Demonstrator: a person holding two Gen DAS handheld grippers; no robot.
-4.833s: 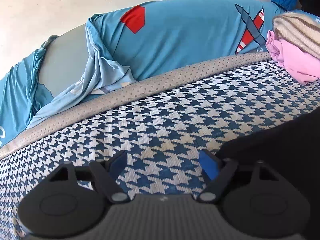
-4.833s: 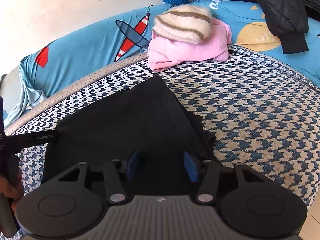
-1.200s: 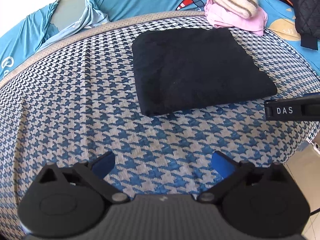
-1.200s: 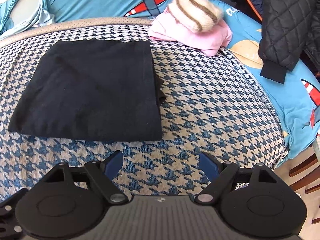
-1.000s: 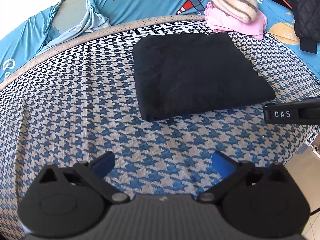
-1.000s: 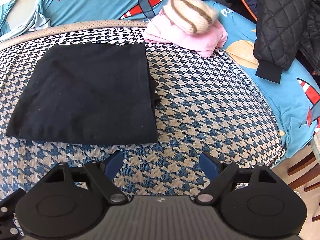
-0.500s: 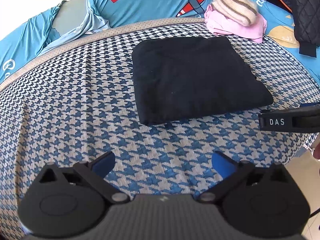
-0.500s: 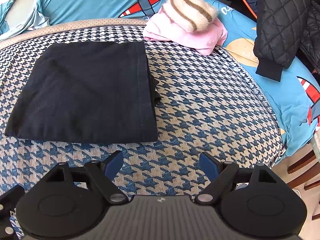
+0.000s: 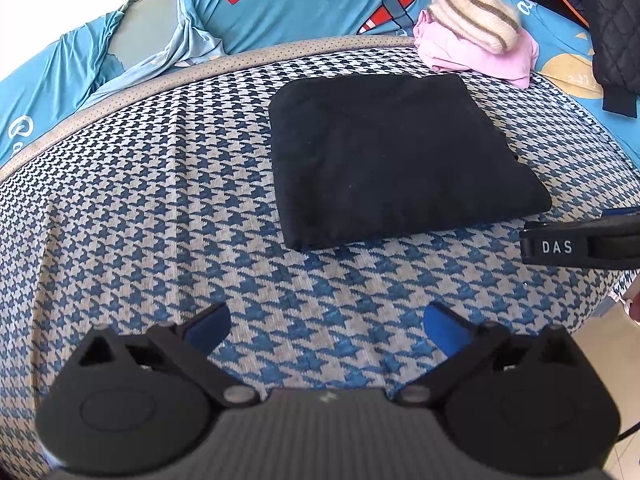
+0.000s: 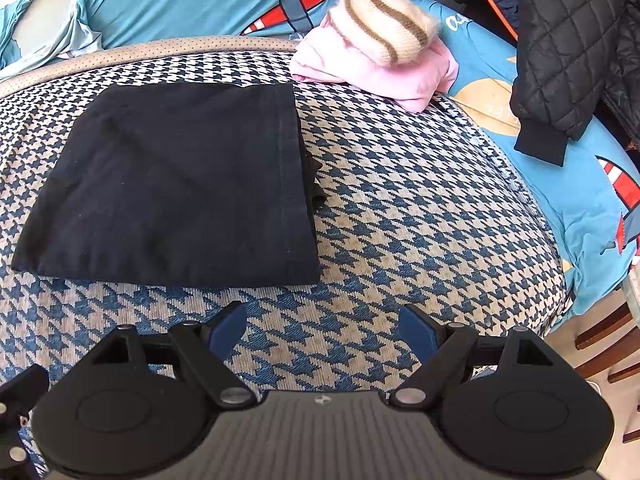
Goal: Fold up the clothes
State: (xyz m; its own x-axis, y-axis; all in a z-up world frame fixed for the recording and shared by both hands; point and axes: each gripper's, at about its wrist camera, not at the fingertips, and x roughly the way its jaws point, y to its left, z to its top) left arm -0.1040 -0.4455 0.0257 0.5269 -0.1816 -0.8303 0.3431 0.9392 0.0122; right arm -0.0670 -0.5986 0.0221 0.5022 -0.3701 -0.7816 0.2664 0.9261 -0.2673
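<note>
one black garment, folded square, lying flat

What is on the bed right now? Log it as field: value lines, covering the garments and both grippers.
surface: houndstooth cover
black garment: folded into a flat rectangle on the cover, some cloth poking out at its right edge
pink garment: folded at the far edge, apart from the black one
striped knit hat: resting on the pink garment
black quilted jacket: far right
left gripper: open, empty
right gripper: open, empty

Black garment, houndstooth blue-cream cover
</note>
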